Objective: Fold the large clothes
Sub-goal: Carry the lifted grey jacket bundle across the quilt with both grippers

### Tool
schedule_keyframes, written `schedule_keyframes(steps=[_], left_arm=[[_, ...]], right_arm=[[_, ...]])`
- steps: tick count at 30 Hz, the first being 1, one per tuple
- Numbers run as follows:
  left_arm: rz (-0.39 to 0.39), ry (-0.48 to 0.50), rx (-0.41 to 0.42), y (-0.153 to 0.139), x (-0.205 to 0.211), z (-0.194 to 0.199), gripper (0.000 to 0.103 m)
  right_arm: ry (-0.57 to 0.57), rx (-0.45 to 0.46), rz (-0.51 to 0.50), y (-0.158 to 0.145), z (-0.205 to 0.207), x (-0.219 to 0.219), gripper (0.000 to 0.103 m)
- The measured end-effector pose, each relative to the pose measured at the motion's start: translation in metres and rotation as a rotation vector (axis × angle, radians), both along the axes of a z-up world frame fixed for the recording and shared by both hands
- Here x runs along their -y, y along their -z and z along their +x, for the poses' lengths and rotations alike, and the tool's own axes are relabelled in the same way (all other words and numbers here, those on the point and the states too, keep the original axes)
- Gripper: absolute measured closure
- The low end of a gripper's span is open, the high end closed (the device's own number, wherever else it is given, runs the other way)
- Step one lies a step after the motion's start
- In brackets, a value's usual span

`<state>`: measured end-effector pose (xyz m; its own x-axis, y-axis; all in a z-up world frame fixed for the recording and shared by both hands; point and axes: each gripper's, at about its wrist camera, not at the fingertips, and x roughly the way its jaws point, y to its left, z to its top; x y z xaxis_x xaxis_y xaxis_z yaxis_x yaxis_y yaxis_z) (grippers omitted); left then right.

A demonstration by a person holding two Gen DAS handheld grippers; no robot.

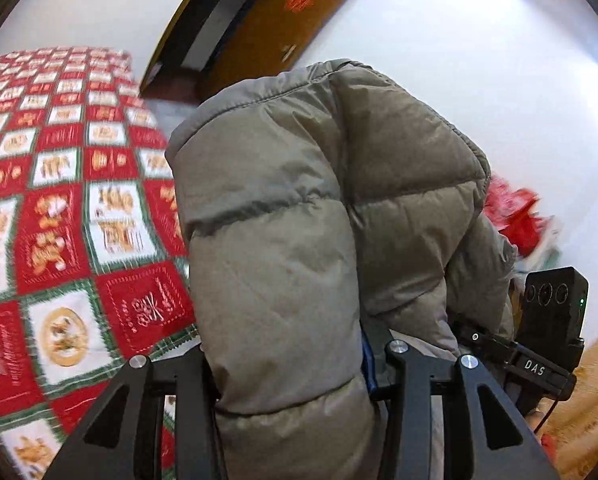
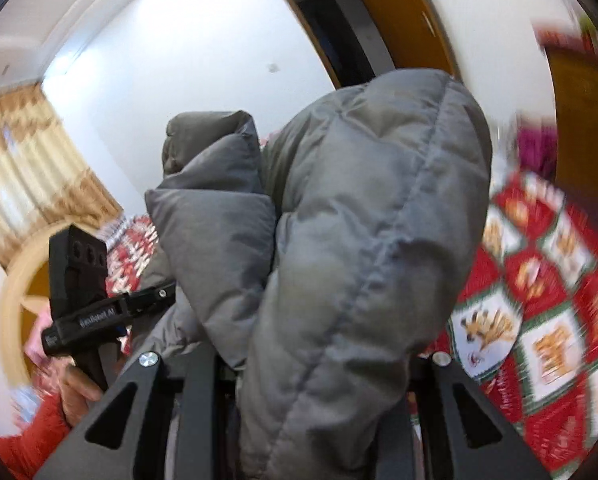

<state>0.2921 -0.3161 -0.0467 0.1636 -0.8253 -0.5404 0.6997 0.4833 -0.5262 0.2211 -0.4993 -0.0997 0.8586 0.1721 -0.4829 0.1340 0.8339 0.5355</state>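
A grey-olive puffer jacket (image 1: 299, 208) fills the middle of both views; in the right wrist view (image 2: 359, 240) it bulges up between the fingers. My left gripper (image 1: 295, 364) is shut on a thick quilted fold of it and holds it up above the bed. My right gripper (image 2: 319, 364) is shut on another padded part of the same jacket. The fingertips of both are buried in the fabric. The right gripper's body (image 1: 547, 332) shows at the right of the left wrist view, the left gripper's body (image 2: 83, 296) at the left of the right wrist view.
A bed with a red, white and green patchwork quilt (image 1: 59, 220) lies below, also in the right wrist view (image 2: 547, 320). A white wall and a brown door (image 1: 275, 28) stand behind. Yellow curtains (image 2: 27, 168) hang at the left. The person's red sleeve (image 2: 27, 440) is low left.
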Motion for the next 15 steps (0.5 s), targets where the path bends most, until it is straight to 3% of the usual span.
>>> schedule_keyframes(steps=[5,11,15], left_arm=[[0.170,-0.046,0.058,0.026,0.037,0.004,0.060],[0.281,-0.081,0.126,0.047,0.056,0.009,0.054],[0.311,-0.097,0.161,0.052,0.061,-0.004,0.048]], right_arm=[[-0.002,-0.046,0.184,0.070,0.025,0.037,0.074],[-0.001,-0.068,0.239,0.104,0.042,0.059,0.069],[0.034,-0.092,0.238,0.105,0.032,0.070,0.046]])
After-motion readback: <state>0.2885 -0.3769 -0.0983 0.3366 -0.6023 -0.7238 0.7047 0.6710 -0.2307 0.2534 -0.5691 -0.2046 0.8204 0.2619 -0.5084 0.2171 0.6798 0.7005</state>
